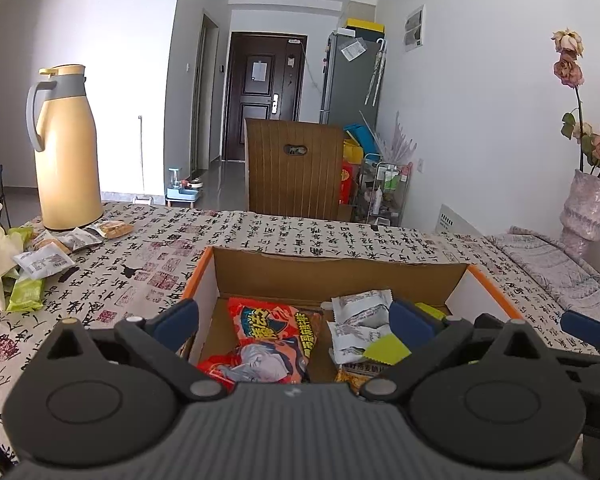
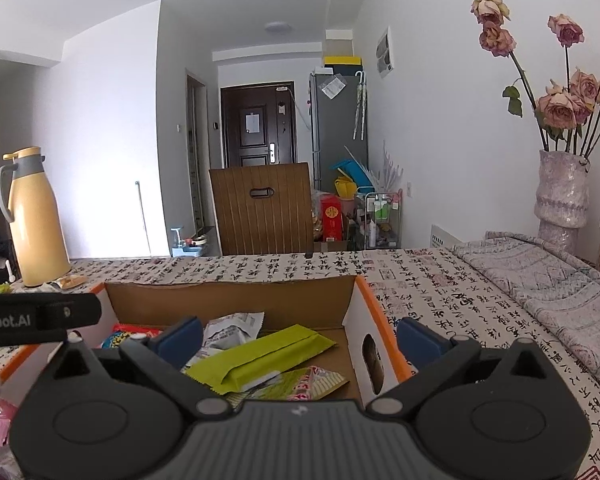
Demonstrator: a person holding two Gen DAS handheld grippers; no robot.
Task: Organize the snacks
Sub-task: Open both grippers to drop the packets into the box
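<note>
Far left of the table: a small heap of loose snack packets (image 1: 40, 262), white and green wrappers, lying on the patterned tablecloth (image 1: 260, 236) just in front of a tall yellow thermos jug (image 1: 66, 152). One packet with biscuits showing touches the jug's base.

Centre: an open cardboard box (image 1: 340, 270) with orange rims and white side walls, flaps gone or folded out of sight. Inside, toward its left, a red snack bag (image 1: 268, 336) with cartoon print lies flat on the bottom. To its right, crumpled white packets (image 1: 358, 320) overlap a long green wrapper (image 2: 260, 354), with a pink-and-green packet (image 2: 300, 384) tucked under its near end.

Left gripper (image 1: 294, 322): jaws spread wide over the near edge of the box, blue pads apart, nothing between them (the red bag sits below the gap, not touched). The left pad sits outside the box's left wall, the right pad above the white packets.

Right gripper (image 2: 300, 338): also spread wide and holding nothing. Its left pad is over the box interior, its right pad outside the right wall with the handle cut-out.

Far right: a folded grey blanket (image 2: 540, 280) on the table and a pale vase (image 2: 562, 196) with dried pink roses.
</note>
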